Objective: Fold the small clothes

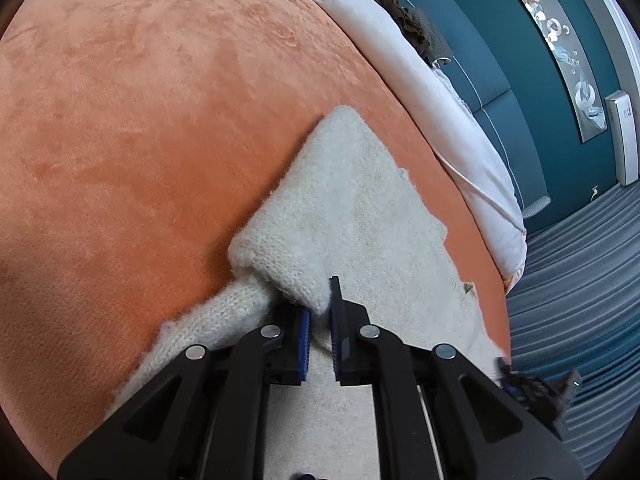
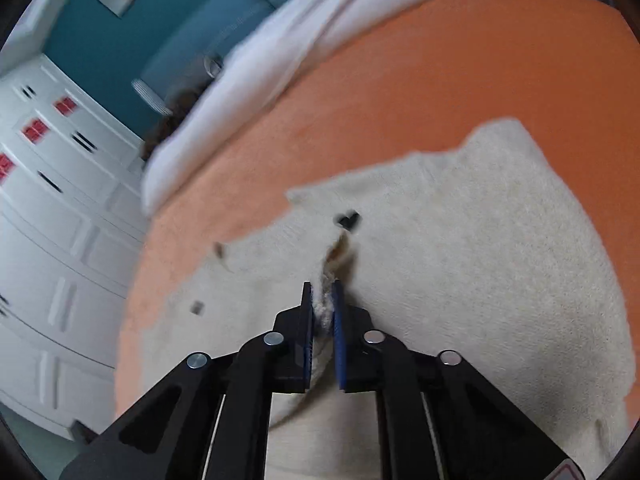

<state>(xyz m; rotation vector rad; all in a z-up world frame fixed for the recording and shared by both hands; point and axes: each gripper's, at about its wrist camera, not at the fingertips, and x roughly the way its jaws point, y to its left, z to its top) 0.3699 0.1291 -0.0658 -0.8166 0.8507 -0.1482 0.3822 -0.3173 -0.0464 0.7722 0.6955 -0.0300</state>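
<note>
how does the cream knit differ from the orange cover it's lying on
The cream knit is a fuzzy, coarse-stitched garment, partly folded with a raised edge; the orange cover is short-piled and spread flat. The knit is small and pinched by both the left claw and right claw; the cover is far wider and neither claw grips it. Both are soft fabric.

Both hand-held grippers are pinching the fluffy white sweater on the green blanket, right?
Not quite: the blanket is orange, not green, as the left wrist view shows. The rest holds: the left hand-held gripper and right hand-held gripper each pinch the fluffy white sweater.
</note>
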